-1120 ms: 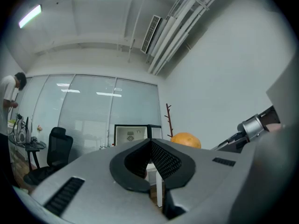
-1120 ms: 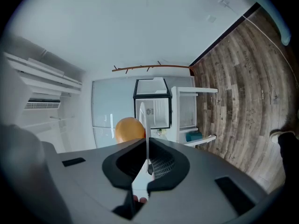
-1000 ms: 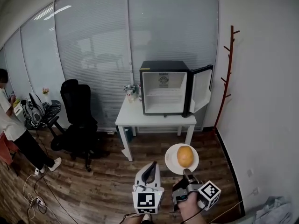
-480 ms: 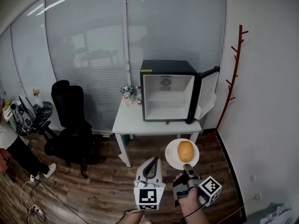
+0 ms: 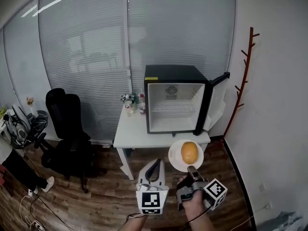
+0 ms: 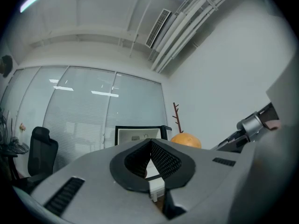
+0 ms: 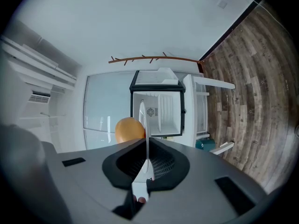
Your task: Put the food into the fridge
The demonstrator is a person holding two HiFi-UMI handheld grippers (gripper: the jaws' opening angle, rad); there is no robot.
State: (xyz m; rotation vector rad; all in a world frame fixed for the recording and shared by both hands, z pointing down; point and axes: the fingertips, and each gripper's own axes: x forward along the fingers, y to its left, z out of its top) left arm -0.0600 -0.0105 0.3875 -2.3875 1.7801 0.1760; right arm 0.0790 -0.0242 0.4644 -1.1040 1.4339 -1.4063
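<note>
A white plate with round orange food on it is pinched by the right gripper, and the left gripper is shut with nothing inside.

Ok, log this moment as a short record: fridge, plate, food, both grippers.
fridge: on the white table, door open
plate: white, held in the air, short of the fridge
food: one round orange item on the plate
right gripper: shut on the plate's rim
left gripper: shut, nothing in it
</note>
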